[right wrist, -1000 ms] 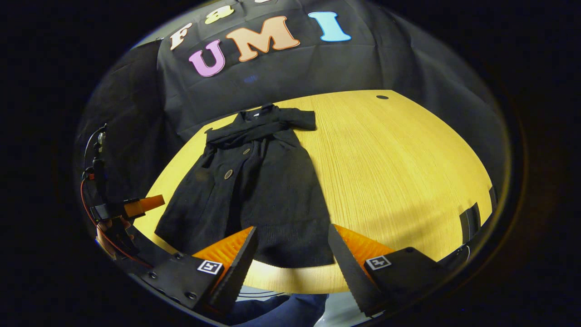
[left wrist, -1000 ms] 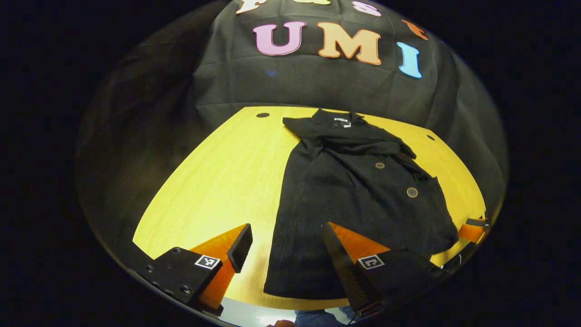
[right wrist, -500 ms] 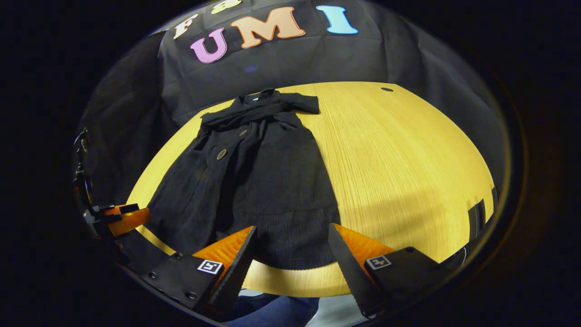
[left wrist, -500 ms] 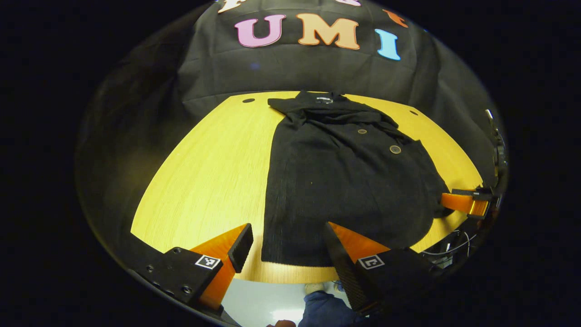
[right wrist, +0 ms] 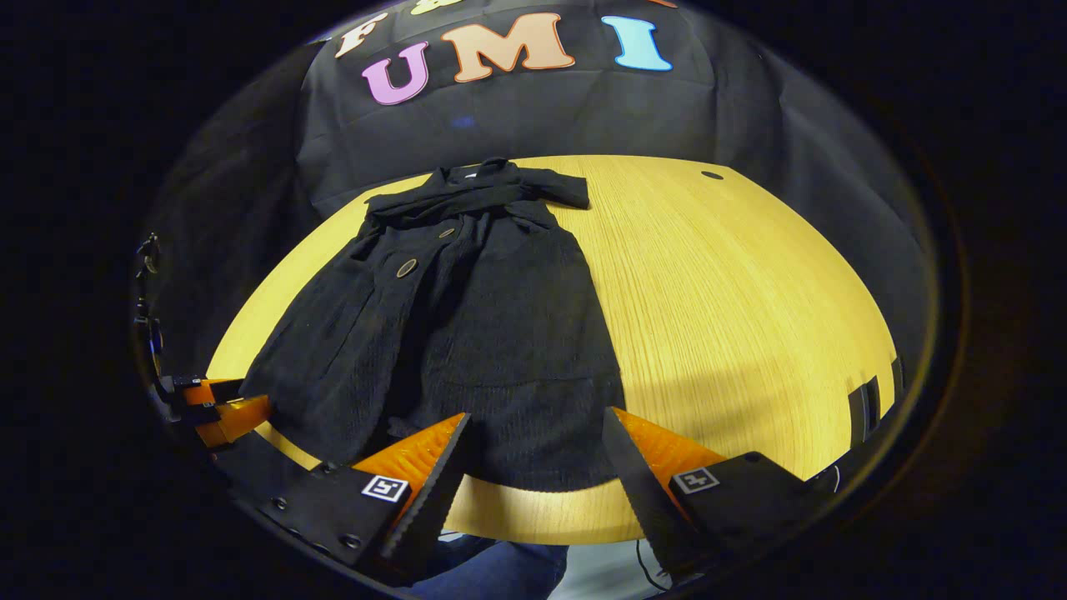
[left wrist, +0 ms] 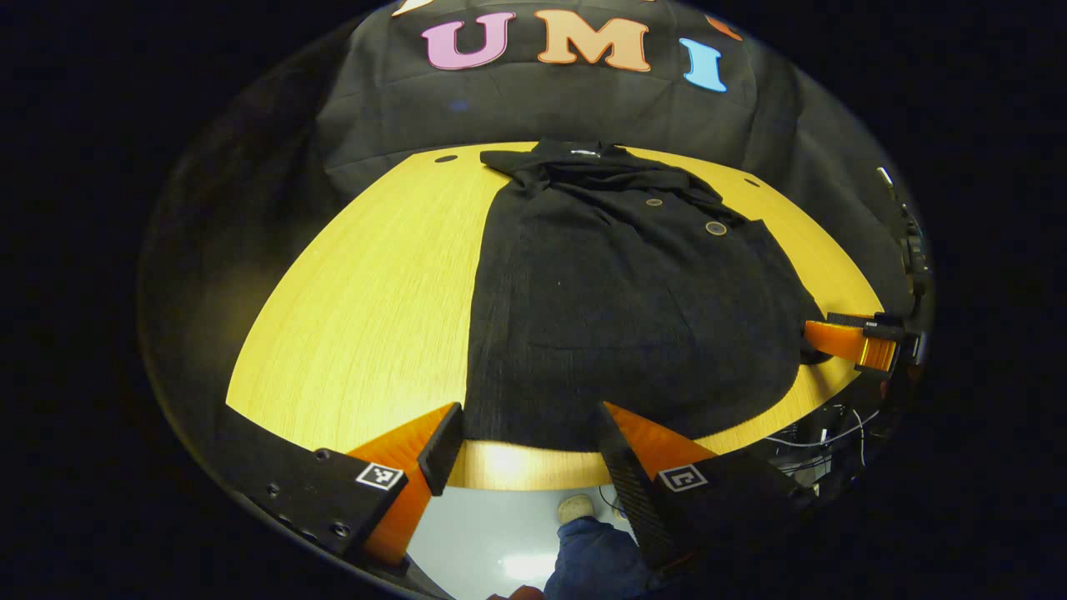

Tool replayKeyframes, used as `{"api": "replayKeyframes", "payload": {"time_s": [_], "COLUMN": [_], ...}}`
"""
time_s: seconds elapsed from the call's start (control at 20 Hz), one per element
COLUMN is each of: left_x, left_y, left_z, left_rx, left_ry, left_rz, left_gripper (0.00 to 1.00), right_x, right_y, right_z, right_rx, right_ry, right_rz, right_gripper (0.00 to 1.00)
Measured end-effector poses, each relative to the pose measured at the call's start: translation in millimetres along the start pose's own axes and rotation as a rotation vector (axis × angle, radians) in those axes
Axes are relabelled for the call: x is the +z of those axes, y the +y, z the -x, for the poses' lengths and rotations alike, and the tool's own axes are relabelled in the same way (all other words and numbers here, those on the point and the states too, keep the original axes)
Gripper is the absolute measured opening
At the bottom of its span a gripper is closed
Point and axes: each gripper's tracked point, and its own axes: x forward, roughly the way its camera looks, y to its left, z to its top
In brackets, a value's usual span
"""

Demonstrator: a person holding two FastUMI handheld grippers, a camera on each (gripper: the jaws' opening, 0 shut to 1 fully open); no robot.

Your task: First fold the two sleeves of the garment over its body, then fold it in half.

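Black button-front knit garment (left wrist: 617, 308) lies flat, lengthwise on the yellow wood-grain table (left wrist: 367, 300), collar at the far edge, hem at the near edge, sleeves apparently already crossed over the chest. Left gripper (left wrist: 525, 446) and right gripper (right wrist: 533, 454) both hover at the hem with jaws apart, holding nothing; risk is pinching one layer only or uneven hem corners, so the half-fold skews and the sleeves slip out. Left gripper view shows the floor and a person's blue-clad leg (left wrist: 596, 562) below the table edge, plus the other gripper at the hem's right corner; right gripper view shows the bare table to the garment's right.
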Motion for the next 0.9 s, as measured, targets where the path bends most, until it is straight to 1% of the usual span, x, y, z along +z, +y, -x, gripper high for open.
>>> {"api": "replayKeyframes", "payload": {"time_s": [0.1,0.2,0.4,0.55,0.6,0.65,0.7,0.75,0.8,0.85,0.9], "left_x": [1,0,-2,-2,-1,-2,-1,-2,-2,-2,-2], "left_y": [0,2,1,-4,-7,-10,-12,-14,-16,-17,-18], "left_z": [-1,-1,-3,-3,-4,-4,-3,-4,-4,-3,-2], "left_rx": [0.001,0.005,0.018,0.007,-0.001,-0.007,-0.014,-0.019,-0.025,-0.031,-0.035], "left_ry": [-0.01,-0.026,-0.052,-0.052,-0.052,-0.048,-0.046,-0.04,-0.036,-0.034,-0.031], "left_rz": [0.0,0.023,0.029,0.025,0.019,0.012,0.005,-0.002,-0.005,-0.005,-0.006], "left_gripper": [0.94,0.94,0.95,0.92,0.89,0.81,0.76,0.66,0.63,0.55,0.52], "right_x": [0,-1,-3,-3,-4,-4,-5,-4,-5,-5,-5], "right_y": [0,0,1,1,1,1,2,2,3,5,6], "right_z": [0,-1,-2,-2,-3,-3,-4,-5,-3,-3,-4], "right_rx": [-0.006,-0.015,-0.038,-0.041,-0.042,-0.043,-0.039,-0.041,-0.038,-0.034,-0.035], "right_ry": [-0.003,-0.011,-0.036,-0.044,-0.042,-0.038,-0.035,-0.035,-0.034,-0.034,-0.036], "right_rz": [0.007,0.019,0.042,0.031,0.035,0.039,0.041,0.045,0.047,0.047,0.051], "right_gripper": [0.99,0.99,0.99,0.99,0.93,0.93,0.99,0.93,0.91,0.95,0.85]}}
